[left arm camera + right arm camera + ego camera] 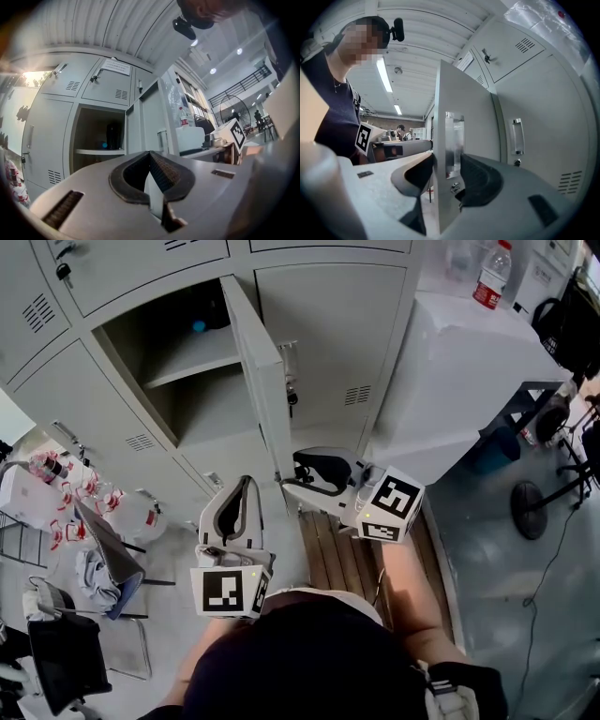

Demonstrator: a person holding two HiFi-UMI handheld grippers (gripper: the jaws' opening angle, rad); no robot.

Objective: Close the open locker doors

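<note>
The right gripper (292, 472) is straddling the free edge of the pale grey metal locker door (253, 362), which is standing wide open. Its jaws are gaping, seemingly not pinching, probably for pushing. The left gripper (246, 482) is idling nearby, jaws together and empty.

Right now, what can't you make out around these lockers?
Dark object on the locker shelf: left gripper view, shadowed and too small to name.
Notice on an upper locker door: left gripper view, print too small.
Open door's bottom: right gripper view, behind the right gripper.
</note>
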